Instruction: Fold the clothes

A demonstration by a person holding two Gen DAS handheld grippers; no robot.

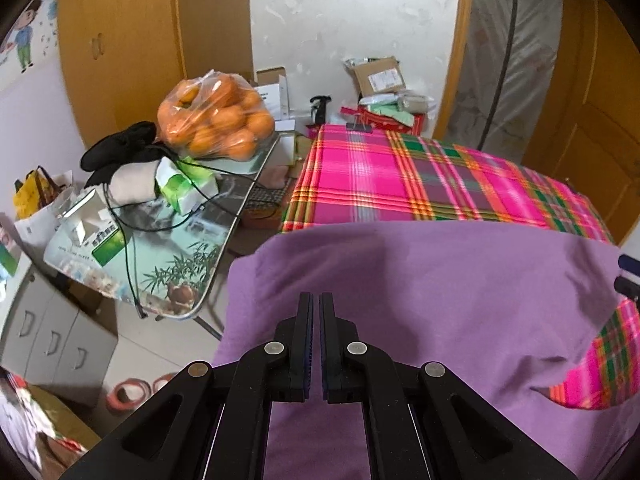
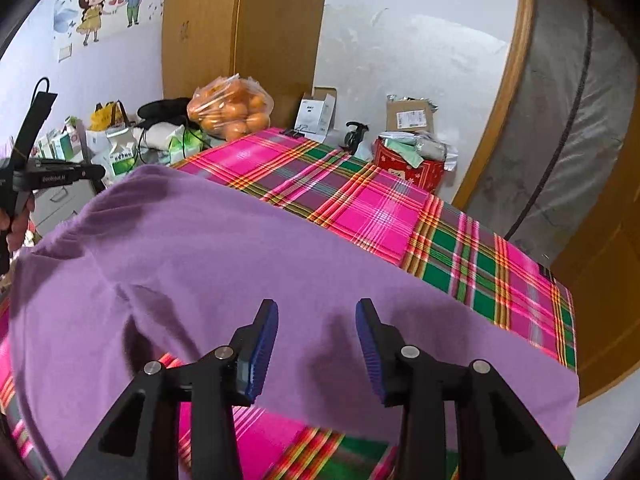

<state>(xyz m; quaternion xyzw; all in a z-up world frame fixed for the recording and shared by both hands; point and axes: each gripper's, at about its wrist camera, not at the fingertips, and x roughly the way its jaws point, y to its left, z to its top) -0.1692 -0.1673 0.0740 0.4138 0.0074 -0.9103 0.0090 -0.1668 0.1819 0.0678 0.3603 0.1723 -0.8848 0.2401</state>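
Soft purple garment [image 1: 420, 280] draped over the plaid-covered counter [image 2: 460, 248].
Light, limp and crease-prone; best pinched at an edge or corner. Left tool [image 1: 316, 344] is shut, cloth in its grip unclear; right tool [image 2: 317, 350] stands half open, empty, above the cloth.

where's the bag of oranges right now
The bag of oranges sits on the cluttered side table left of the plaid-covered bed, beside the black cloth; the right wrist view shows it at upper centre-left.

Left gripper [image 1: 316, 300] over purple garment [image 1: 420, 292], jaws nearly together; cloth between them not discernible. Garment lies on plaid bedspread [image 1: 400, 176]. Bag of oranges [image 1: 218, 120] left of bedspread, on cluttered table [image 1: 160, 252].
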